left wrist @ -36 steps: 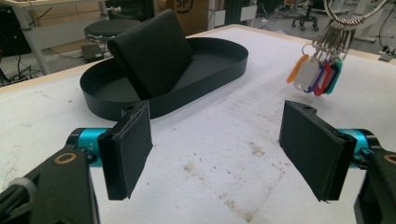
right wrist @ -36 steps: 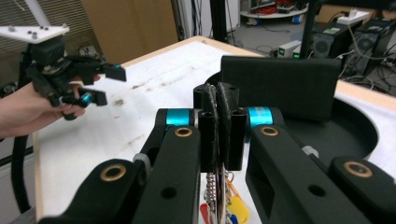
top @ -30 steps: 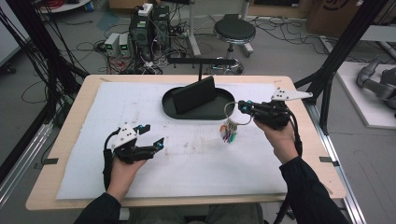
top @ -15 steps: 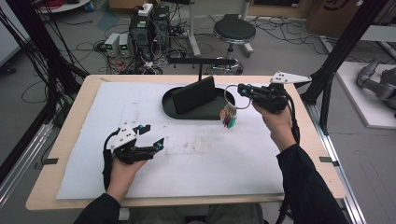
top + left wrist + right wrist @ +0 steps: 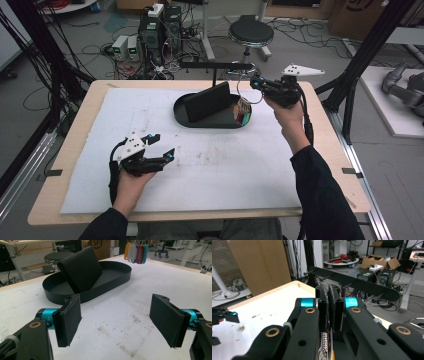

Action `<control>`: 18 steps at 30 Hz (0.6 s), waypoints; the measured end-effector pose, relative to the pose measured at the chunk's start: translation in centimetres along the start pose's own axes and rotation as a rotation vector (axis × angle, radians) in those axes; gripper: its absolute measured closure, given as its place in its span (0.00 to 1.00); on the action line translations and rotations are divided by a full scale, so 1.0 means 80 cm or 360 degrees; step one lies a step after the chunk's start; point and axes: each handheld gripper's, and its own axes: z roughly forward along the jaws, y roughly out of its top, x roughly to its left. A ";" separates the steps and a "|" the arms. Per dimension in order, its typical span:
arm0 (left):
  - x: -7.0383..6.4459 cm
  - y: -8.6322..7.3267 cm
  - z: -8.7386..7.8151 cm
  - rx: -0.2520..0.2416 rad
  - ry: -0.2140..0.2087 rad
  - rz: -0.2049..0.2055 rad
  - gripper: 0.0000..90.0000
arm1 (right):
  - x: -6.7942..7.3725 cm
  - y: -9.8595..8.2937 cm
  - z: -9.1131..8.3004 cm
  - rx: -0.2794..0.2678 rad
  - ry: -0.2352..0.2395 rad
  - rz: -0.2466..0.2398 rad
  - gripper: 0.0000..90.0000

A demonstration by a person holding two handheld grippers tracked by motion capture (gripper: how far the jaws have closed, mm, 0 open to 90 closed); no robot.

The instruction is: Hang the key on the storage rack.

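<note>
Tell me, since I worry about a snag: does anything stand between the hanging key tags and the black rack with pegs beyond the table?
Nothing visible does. The right gripper holds the key tags by their ring above the black tray; the peg rack stands just ahead of its jaws with open air between.

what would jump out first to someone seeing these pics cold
Most striking is the bunch of coloured key tags dangling from the right gripper, which is shut on its ring above the right end of the black oval tray. A black wallet leans upright inside the tray. The left gripper rests open on the white mat.
</note>
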 end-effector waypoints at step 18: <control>0.006 -0.003 -0.008 -0.0012 0.0022 -0.0009 0.28 | -0.027 0.006 0.040 0.0067 -0.0149 0.0007 0.98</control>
